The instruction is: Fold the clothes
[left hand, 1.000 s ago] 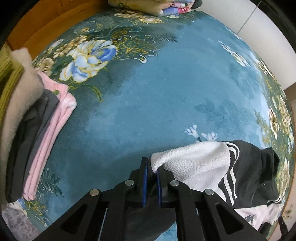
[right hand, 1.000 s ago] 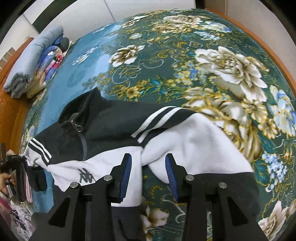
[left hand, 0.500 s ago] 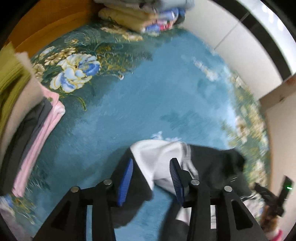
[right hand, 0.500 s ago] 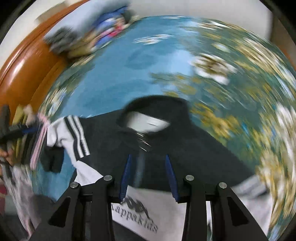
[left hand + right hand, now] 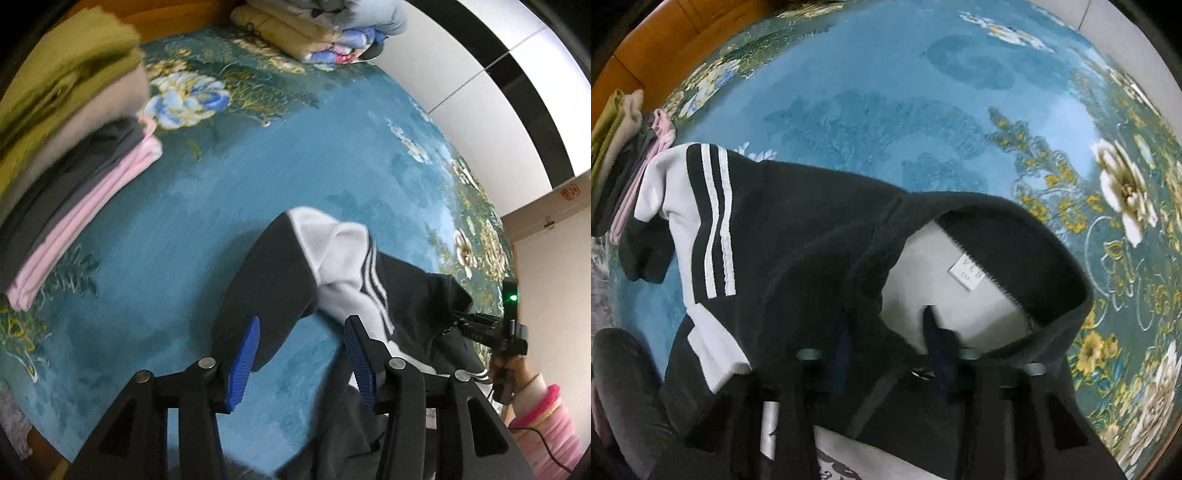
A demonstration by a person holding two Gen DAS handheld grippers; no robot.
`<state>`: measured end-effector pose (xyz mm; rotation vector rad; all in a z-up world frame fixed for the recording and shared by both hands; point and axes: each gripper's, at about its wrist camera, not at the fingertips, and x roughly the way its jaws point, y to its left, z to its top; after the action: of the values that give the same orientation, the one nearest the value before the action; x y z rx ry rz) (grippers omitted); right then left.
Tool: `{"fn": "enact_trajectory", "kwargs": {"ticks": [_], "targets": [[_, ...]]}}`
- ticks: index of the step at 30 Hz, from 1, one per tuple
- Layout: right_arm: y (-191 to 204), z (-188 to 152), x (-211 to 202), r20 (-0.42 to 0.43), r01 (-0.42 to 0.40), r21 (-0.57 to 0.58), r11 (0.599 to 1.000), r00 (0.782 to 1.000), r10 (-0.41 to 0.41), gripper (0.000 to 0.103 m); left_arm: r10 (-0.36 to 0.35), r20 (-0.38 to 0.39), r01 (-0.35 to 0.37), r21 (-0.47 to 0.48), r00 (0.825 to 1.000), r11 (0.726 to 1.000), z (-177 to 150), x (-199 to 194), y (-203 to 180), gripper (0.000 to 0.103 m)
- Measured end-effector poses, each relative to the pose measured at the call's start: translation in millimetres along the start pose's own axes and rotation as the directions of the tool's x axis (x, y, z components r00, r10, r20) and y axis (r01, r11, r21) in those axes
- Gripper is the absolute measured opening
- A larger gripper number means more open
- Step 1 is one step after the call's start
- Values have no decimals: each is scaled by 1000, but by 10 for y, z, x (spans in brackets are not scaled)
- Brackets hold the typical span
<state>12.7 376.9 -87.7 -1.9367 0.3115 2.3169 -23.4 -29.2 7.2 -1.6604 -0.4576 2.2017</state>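
A black and white fleece jacket (image 5: 798, 236) lies spread on the blue floral carpet (image 5: 886, 110), collar and label facing up. Its folded sleeve (image 5: 295, 266) with white stripes lies just ahead of my left gripper (image 5: 299, 354), which is open and empty above the carpet. My right gripper (image 5: 886, 365) is open, low over the jacket's collar and zipper, its fingers dark and blurred. The right gripper also shows in the left wrist view (image 5: 495, 332), held by a hand in a pink cuff.
A stack of folded clothes (image 5: 70, 162), green, beige, grey and pink, sits at the left. Folded quilts (image 5: 325, 33) lie at the far edge by the white wall. Wooden floor (image 5: 665, 40) borders the carpet.
My left gripper let go of the sleeve cuff, opened and pulled back. My right gripper swung from the jacket's right sleeve to over the collar.
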Motion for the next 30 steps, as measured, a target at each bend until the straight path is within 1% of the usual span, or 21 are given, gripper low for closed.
{"fn": "enact_trajectory", "kwargs": {"ticks": [1, 2, 5, 8, 9, 12, 17, 19, 21, 22, 23, 24, 25, 26, 27, 28, 30], "targets": [[-4, -7, -6, 1, -2, -3, 1000, 1000, 2, 10, 0, -5, 0, -13, 1000, 1000, -22, 19, 40, 52], [-5, -6, -18, 4, 1, -8, 1000, 1000, -1, 8, 0, -10, 0, -23, 1000, 1000, -43, 36, 76, 52], [-35, 81, -142, 46, 81, -15, 997, 996, -80, 6, 0, -23, -1, -43, 1000, 999, -86, 71, 162, 52], [-256, 333, -374, 123, 156, 74, 985, 979, -165, 6, 1, -28, -3, -55, 1000, 998, -124, 80, 217, 52], [-306, 384, -395, 131, 169, 101, 980, 975, -181, 6, 0, -28, -2, -60, 1000, 998, -140, 79, 235, 52], [-375, 436, -302, 109, 180, 158, 971, 974, -198, 5, -7, -35, 4, -82, 999, 997, -201, 97, 298, 52], [-489, 522, -148, 71, 200, 252, 947, 972, -224, 6, -22, -75, 14, -110, 997, 994, -300, 255, 362, 52], [-535, 556, -86, 56, 208, 288, 935, 971, -233, 6, -36, -96, 24, -125, 995, 992, -334, 345, 392, 55], [-563, 581, -58, 46, 214, 313, 926, 970, -239, 7, -29, -105, 17, -118, 994, 993, -365, 411, 392, 56], [-546, 559, -130, 67, 208, 312, 927, 969, -239, 13, -21, -107, 10, -107, 994, 994, -378, 439, 378, 57], [-523, 518, -240, 106, 197, 314, 929, 965, -240, 24, -14, -107, 4, -91, 994, 996, -386, 468, 354, 58], [-500, 477, -349, 144, 186, 315, 931, 960, -241, 31, -3, -108, -5, -71, 994, 997, -392, 498, 326, 60], [-477, 436, -458, 182, 175, 317, 932, 953, -241, 44, 14, -108, -19, -42, 994, 999, -396, 529, 288, 62], [-460, 379, -554, 216, 150, 322, 935, 950, -227, 47, 38, -106, -39, -4, 994, 999, -397, 562, 242, 62], [-448, 308, -636, 247, 113, 330, 937, 948, -201, 48, 75, -98, -70, 53, 992, 996, -393, 599, 180, 62], [-437, 226, -704, 269, 81, 340, 937, 946, -179, 50, 119, -88, -108, 115, 989, 987, -389, 638, 115, 62], [-420, 27, -792, 289, 38, 364, 931, 945, -151, 50, 217, -61, -196, 242, 974, 950, -383, 717, -11, 62]]}}
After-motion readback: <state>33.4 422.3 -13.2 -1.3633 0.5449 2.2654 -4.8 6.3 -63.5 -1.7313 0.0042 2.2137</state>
